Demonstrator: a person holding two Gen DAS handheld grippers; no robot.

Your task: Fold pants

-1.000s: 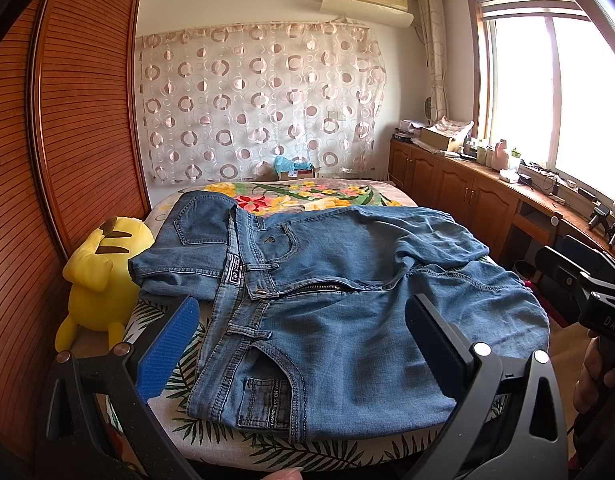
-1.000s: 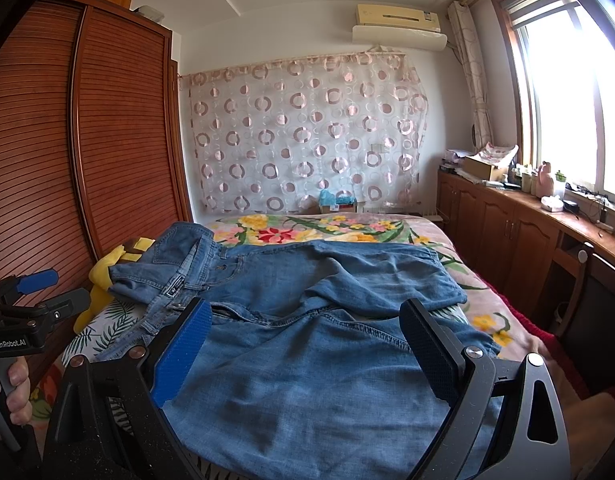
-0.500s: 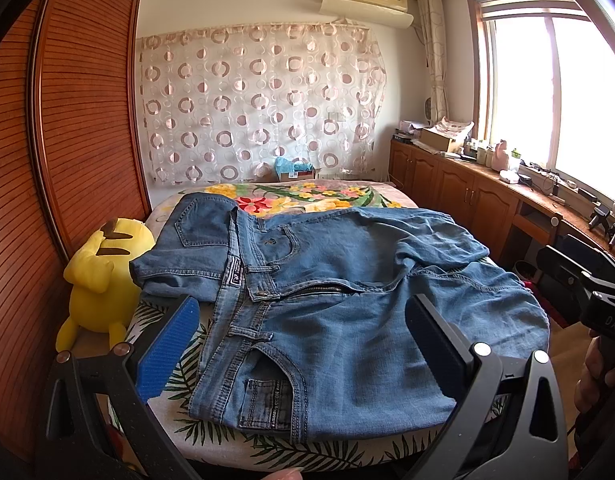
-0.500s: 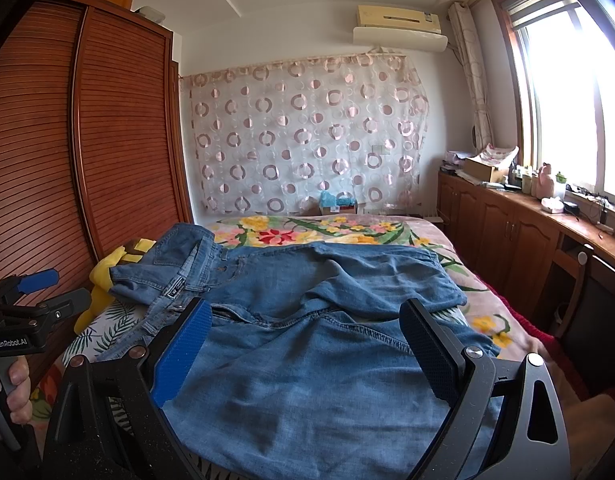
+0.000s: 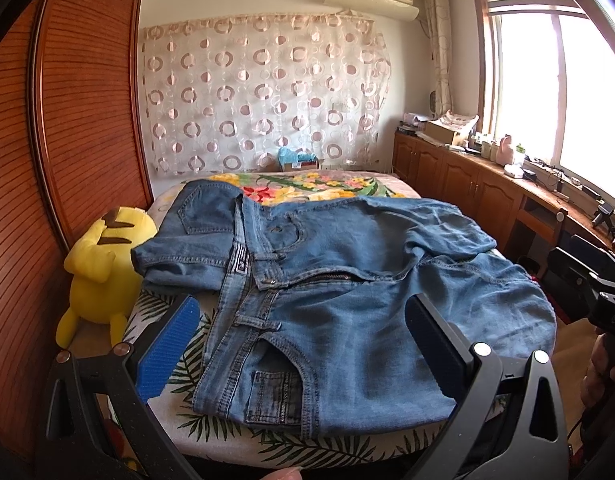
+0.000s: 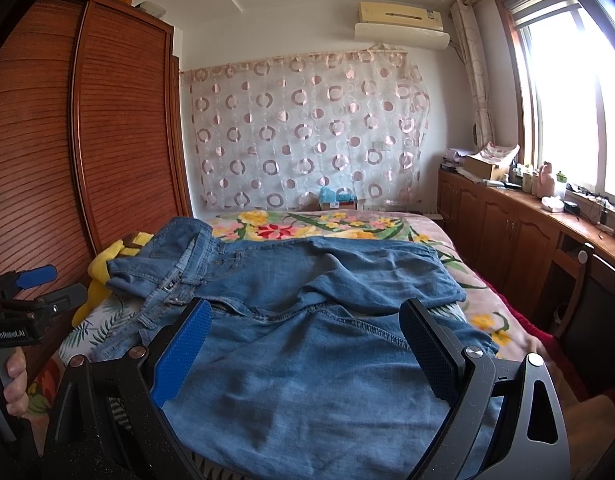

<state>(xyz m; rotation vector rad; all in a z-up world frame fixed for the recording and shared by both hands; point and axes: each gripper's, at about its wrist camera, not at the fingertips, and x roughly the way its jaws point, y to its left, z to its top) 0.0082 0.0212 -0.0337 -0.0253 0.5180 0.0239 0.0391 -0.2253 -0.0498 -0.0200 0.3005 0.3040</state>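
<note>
The yellow plush toy (image 5: 103,272) sits wedged between bed (image 5: 347,446) and wardrobe (image 5: 87,120), blocking that side gap.

– Where does the light come from?
– Daylight pours through the window (image 5: 547,92) at the right of both views. The panes are blown out to pure white, and glare bleeds over the frame and the countertop (image 6: 579,216) beneath it.
– Is the room bright overall?
– Evenly bright, in warm tones. The wardrobe (image 5: 87,120) at the left sits in softer light, and the jeans (image 5: 347,280) carry only gentle shadows in their creases.
– Any distortion?
– Strong fisheye bending: straight edges curve near the borders, and the corners fall off into black vignette.
– Is it sharp?
– The centre is crisp; the near gripper pads (image 6: 181,354) look slightly soft.
</note>
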